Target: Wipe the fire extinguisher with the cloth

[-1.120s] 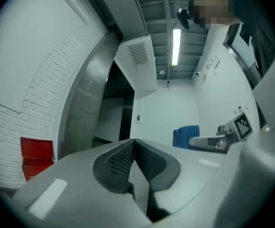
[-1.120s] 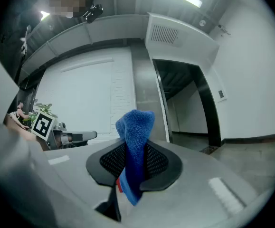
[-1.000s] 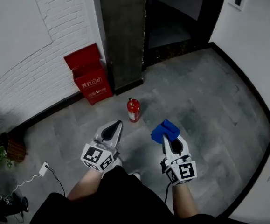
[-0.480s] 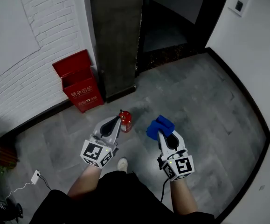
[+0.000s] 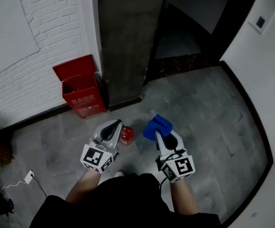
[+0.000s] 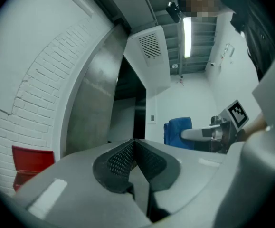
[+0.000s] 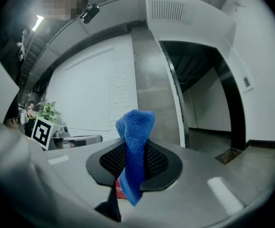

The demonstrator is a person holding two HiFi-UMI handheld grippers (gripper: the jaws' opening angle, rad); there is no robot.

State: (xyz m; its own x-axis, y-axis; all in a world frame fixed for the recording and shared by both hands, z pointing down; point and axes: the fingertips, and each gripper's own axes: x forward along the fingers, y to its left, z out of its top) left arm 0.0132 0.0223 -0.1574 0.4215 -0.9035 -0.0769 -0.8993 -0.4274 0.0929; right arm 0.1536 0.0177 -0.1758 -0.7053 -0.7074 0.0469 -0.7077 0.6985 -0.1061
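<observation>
The fire extinguisher (image 5: pixel 126 135) stands on the floor (image 5: pixel 208 113) between the left gripper (image 5: pixel 114 124) and the right gripper (image 5: pixel 159 136) with its cloth (image 5: pixel 157 125). A grey pillar (image 5: pixel 128 42) rises near behind it, and a red box (image 5: pixel 81 93) blocks the floor's wall edge leftward. Bare floor lies open rightward, up to the doorway (image 5: pixel 194 27).

Left gripper (image 5: pixel 112 128): pale grey moulded shell, tapered jaws lined with black dimpled pads (image 6: pixel 120 158); white cube (image 5: pixel 98 157) bearing black square markers at the rear.
Right gripper (image 5: pixel 160 136): same build, black mesh-textured lining (image 7: pixel 157 159), matching marker cube (image 5: pixel 178 168).
Clothing (image 5: pixel 123 201): black.
Shoe (image 5: pixel 119 174): light-coloured toe.
</observation>
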